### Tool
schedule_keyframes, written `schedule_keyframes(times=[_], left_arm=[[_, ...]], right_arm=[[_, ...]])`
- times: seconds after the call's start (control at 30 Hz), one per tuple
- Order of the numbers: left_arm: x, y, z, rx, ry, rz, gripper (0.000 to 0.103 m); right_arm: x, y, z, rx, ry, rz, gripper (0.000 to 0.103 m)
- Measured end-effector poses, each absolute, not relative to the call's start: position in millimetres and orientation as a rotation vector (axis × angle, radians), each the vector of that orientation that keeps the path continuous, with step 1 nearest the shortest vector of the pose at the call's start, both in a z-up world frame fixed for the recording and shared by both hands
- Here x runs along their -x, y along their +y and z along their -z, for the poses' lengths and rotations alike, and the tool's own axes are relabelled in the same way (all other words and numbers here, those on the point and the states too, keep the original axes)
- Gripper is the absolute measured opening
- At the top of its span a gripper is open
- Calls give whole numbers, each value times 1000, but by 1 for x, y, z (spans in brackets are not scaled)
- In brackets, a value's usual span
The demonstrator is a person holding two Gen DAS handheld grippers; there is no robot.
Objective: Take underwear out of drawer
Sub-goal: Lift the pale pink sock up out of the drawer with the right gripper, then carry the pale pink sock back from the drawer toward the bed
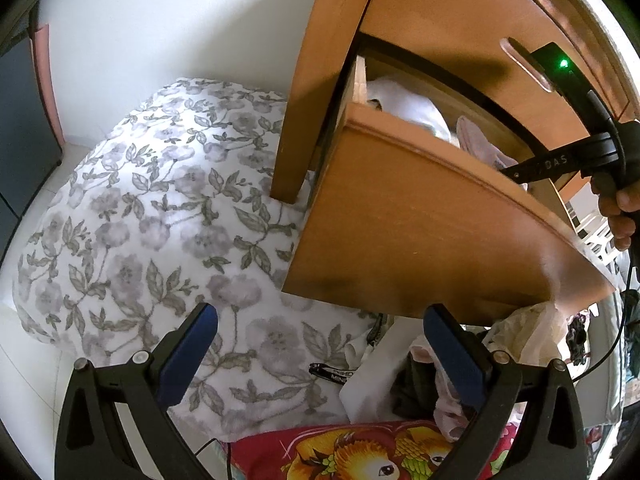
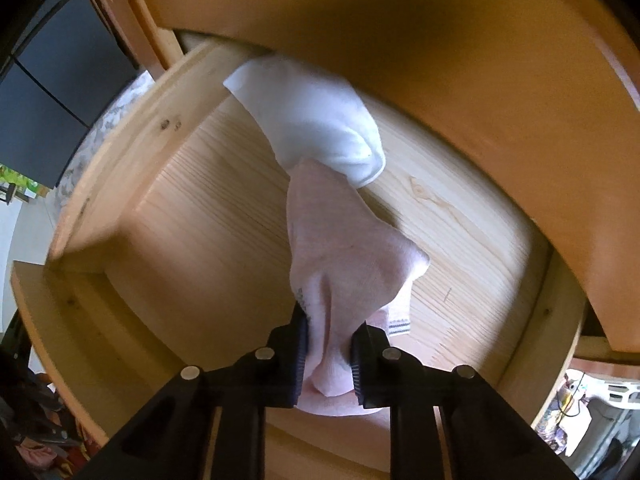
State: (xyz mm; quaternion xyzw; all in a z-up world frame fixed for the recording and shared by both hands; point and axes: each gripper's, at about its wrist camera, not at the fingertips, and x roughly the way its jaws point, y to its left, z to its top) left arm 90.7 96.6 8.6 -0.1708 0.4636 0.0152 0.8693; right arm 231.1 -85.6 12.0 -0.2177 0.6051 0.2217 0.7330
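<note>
While the left gripper (image 1: pixel 320 344) idles wide apart below the drawer front (image 1: pixel 420 232), right gripper (image 2: pixel 330 354) pinches pink garment (image 2: pixel 340 240) at near end; long axis trails away toward white garment (image 2: pixel 316 120), both in open drawer (image 2: pixel 460 220)

two garments lie in the one open light wooden drawer (image 2: pixel 224 216): one white knit sock (image 2: pixel 316 120) and one pale pink knit sock (image 2: pixel 340 236). one floral grey-and-white duvet (image 1: pixel 160 220) shows below, and two black grippers.
</note>
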Motion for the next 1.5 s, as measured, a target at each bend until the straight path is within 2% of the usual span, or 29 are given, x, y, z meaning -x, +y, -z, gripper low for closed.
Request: schedule_keyframes(times=[0.47, 1.13, 1.5], left_arm=[[-72, 88, -39, 339, 916, -29, 103], [-40, 69, -80, 295, 830, -24, 103], [-23, 52, -99, 262, 794, -12, 103]], right_arm=[[-197, -119, -86, 420, 1181, -500, 19], [-101, -182, -203, 273, 888, -503, 19], [-43, -219, -230, 227, 773, -453, 19]])
